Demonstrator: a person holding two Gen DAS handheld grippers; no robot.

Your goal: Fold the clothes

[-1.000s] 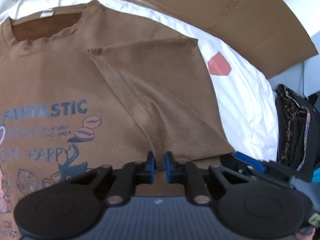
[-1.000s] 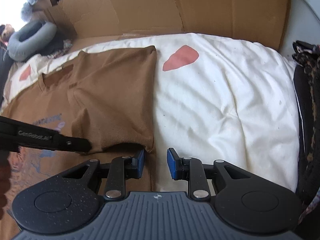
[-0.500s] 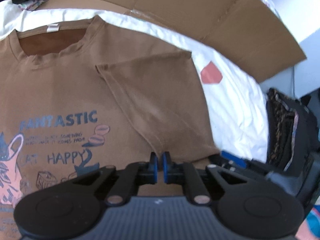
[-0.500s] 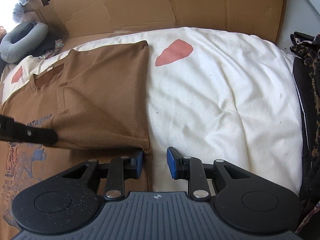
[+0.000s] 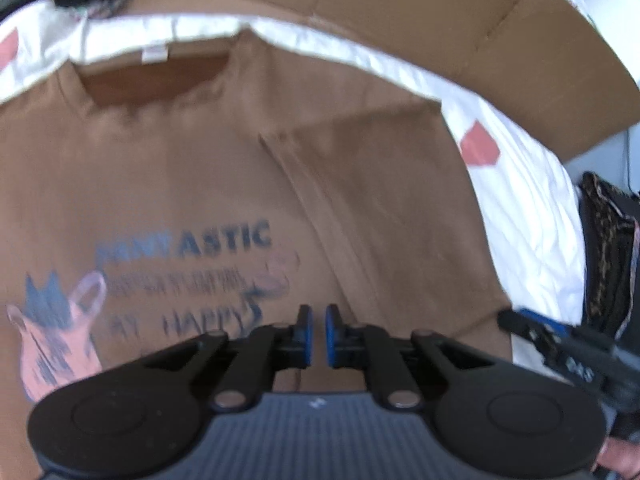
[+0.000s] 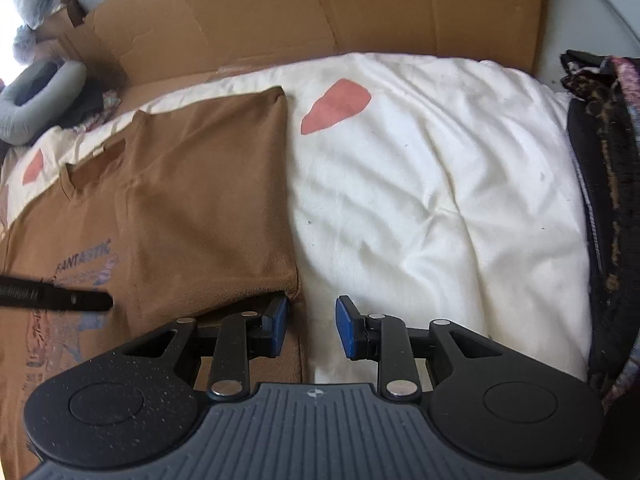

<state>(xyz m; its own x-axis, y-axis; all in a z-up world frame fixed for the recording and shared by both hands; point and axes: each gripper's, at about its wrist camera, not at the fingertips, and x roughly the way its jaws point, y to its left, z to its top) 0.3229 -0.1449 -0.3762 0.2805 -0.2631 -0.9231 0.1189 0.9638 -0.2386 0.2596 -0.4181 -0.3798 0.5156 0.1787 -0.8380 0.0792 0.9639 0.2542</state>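
Across the left wrist view, spread flat on a white quilt with salmon-pink patches (image 5: 532, 216): a brown cotton T-shirt with blue "FANTASTIC" lettering and a pink cat print (image 5: 168, 184), neckline toward the far edge, right sleeve folded inward over the chest. Behind the quilt, flattened brown cardboard sheets (image 5: 400, 12). At the right edge, a dark leopard-patterned pile of cloth (image 5: 612, 240). Left gripper (image 5: 315, 334) poised above the lower part of the shirt, blue pads nearly together with only a thin slit between them, nothing pinched. Lower right, the black-and-blue tip of the right gripper (image 5: 532, 330) at the shirt's side edge. Picture somewhat blurred.

From the right wrist view, same shirt (image 6: 192, 200) filling the left half, folded sleeve edge running straight down beside bare quilt (image 6: 440, 184). Right gripper (image 6: 312, 330) partly open, holding nothing, left pad just under the sleeve's lower corner, right pad over white quilt. Far left, the left gripper's black finger (image 6: 76, 301) reaching in over the print. Upper left, a grey U-shaped neck pillow (image 6: 36, 96).
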